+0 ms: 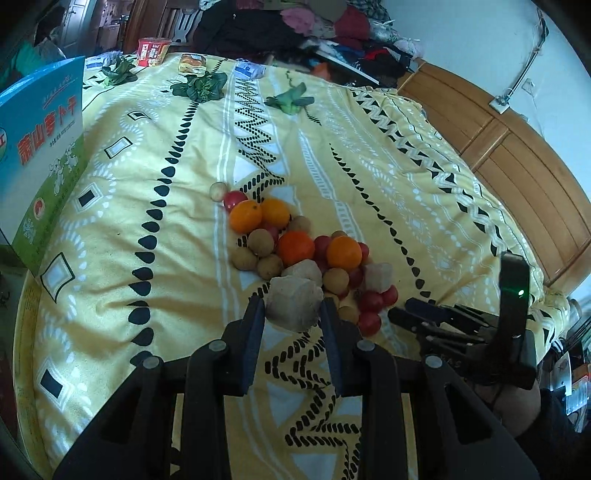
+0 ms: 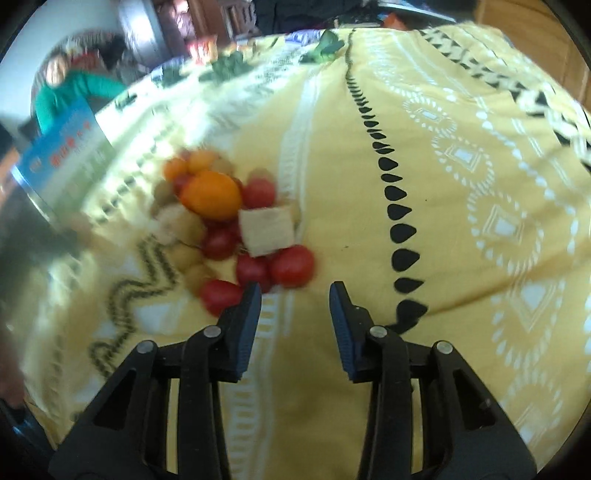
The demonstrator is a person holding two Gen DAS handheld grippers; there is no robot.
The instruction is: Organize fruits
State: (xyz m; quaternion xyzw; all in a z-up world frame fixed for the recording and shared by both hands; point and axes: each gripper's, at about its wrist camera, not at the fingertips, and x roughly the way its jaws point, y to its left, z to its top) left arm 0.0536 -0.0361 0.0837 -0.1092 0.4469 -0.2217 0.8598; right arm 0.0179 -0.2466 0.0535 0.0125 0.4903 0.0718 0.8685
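Left gripper clamps pale grey-beige rough chunk at near edge of mixed fruit pile on yellow patterned bedsheet; lift straight, don't nudge neighbours. Right gripper empty, jaws apart beside red cherry tomatoes

A yellow patterned bedspread is covering the bed. A blue and green box is standing at its left edge. A red cup and leafy greens are lying at the far end, with piled clothes sitting beyond.
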